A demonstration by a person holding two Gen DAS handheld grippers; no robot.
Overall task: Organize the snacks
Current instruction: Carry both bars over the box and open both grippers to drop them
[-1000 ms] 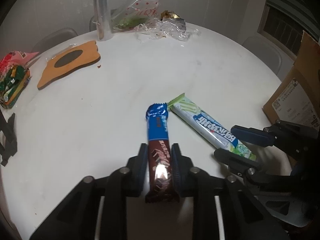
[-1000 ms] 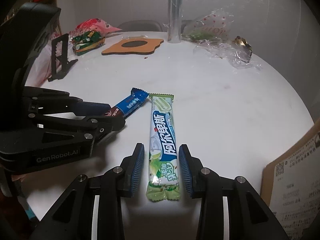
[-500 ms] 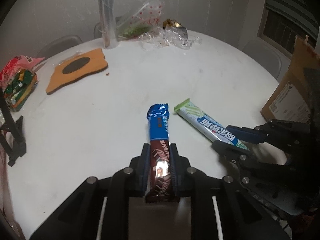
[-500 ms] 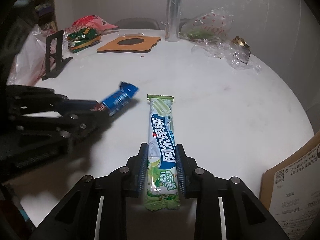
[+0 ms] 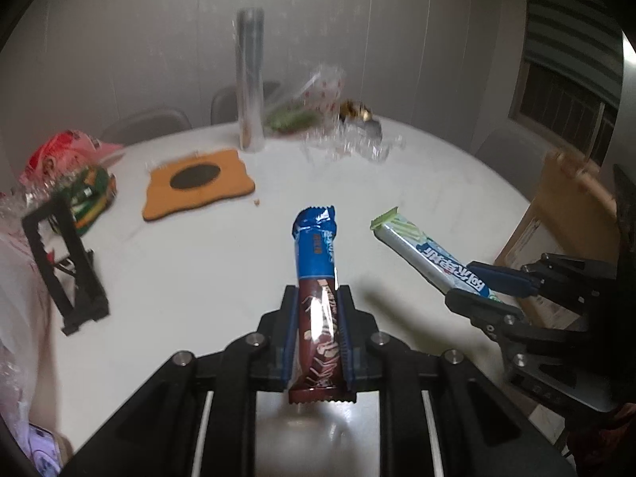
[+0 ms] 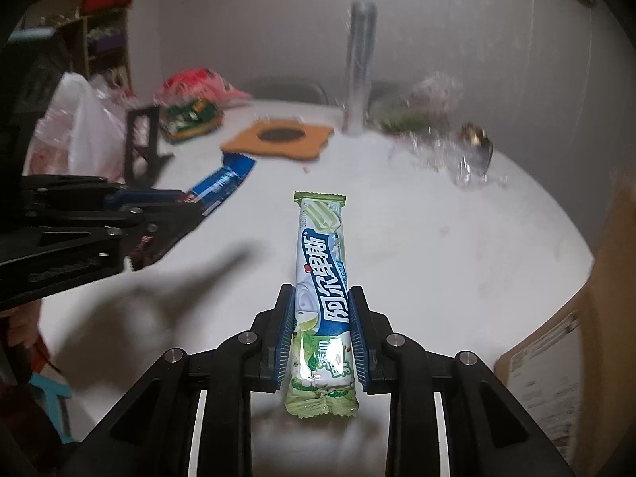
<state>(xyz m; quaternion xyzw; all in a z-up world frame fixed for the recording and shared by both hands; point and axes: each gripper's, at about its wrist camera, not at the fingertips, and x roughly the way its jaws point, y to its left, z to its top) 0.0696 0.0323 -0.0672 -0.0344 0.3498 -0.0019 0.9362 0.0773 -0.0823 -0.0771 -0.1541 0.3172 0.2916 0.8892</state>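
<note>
White table (image 5: pixel 190 278) | left tongs (image 5: pixel 317 298) grip blue-brown bar (image 5: pixel 318 278) | right tongs (image 6: pixel 322 298) grip green bar (image 6: pixel 322 270) | shelves (image 6: pixel 103 20) right-view only

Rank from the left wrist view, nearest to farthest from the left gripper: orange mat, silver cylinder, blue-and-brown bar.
1. Blue-and-brown bar, clamped in the left gripper.
2. Orange mat, mid-table, left.
3. Silver cylinder, upright at the far edge.

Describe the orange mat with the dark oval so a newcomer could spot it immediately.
Start at the round white table and look toward its far edge, where a tall shiny silver cylinder stands upright. Just in front of that cylinder, slightly left, lies the flat orange wavy-edged mat. It is the only flat board-like item there, marked by a dark oval in its centre, unlike the crinkly snack bags nearby.
</note>
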